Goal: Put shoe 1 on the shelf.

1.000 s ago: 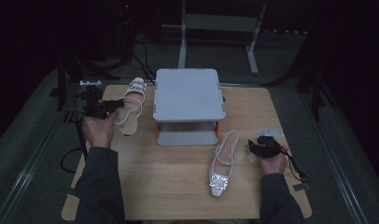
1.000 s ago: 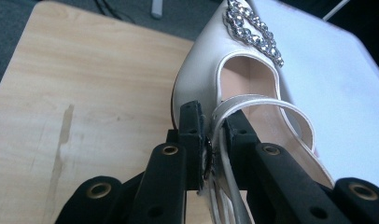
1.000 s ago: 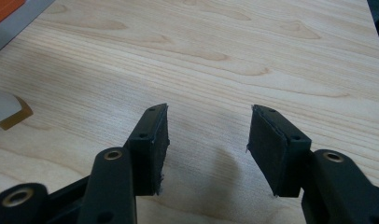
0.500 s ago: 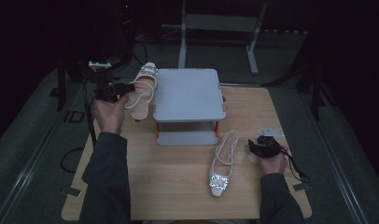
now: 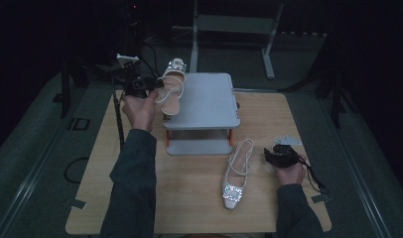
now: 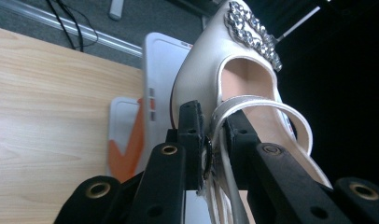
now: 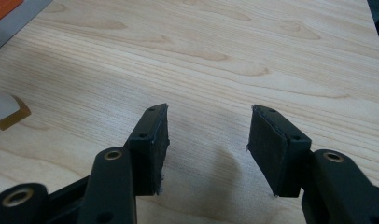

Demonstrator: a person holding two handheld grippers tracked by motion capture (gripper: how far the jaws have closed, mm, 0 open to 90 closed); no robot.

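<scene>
- Left gripper (image 5: 149, 85): jaws clamped on the heel strap (image 6: 219, 122) of a white shoe (image 5: 170, 85), held in the air at the left edge of the grey stand (image 5: 204, 101).
- Right gripper (image 5: 275, 155): jaws half open, empty, resting on the table (image 5: 189, 198).
- Second shoe (image 5: 236, 174): flat on the table, just beside the right gripper.
- Handling: light; strap thin and soft, likely to let the shoe swing; crystal buckle fragile. Grip the strap or heel rim.

The table (image 5: 189, 198) is pale wood with a visible grain, matt. The raised stand (image 5: 204, 99) looks like smooth grey plastic with orange parts beneath. The held shoe (image 6: 211, 60) has a satiny cream upper, a glittering stone buckle and a silvery strap — the second shoe (image 5: 235, 173) looks alike. The right gripper's (image 7: 206, 144) pads (image 7: 267, 144) are matt black — slightly rough.
</scene>
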